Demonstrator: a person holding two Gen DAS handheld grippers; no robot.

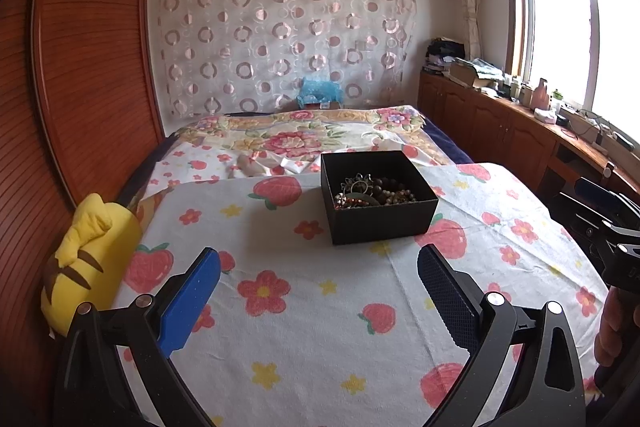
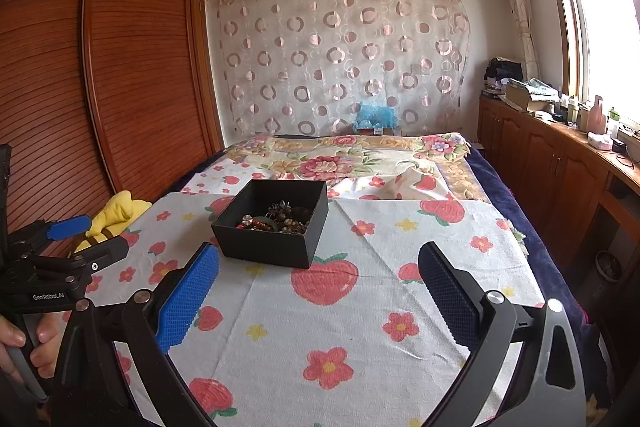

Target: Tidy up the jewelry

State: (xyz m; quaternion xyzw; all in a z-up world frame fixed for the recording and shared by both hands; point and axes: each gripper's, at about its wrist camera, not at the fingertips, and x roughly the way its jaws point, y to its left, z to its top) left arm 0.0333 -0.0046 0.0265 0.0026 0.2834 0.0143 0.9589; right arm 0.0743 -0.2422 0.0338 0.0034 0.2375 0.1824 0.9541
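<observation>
A black open box holding a tangle of bead bracelets and metal jewelry sits on a white cloth with strawberry and flower prints. The box also shows in the right wrist view, with the jewelry inside. My left gripper is open and empty, short of the box. My right gripper is open and empty, just in front of the box. The left gripper shows at the left edge of the right wrist view.
A yellow plush toy lies at the cloth's left edge beside a wooden wardrobe. A floral blanket covers the bed behind. A wooden cabinet with clutter runs under the window on the right.
</observation>
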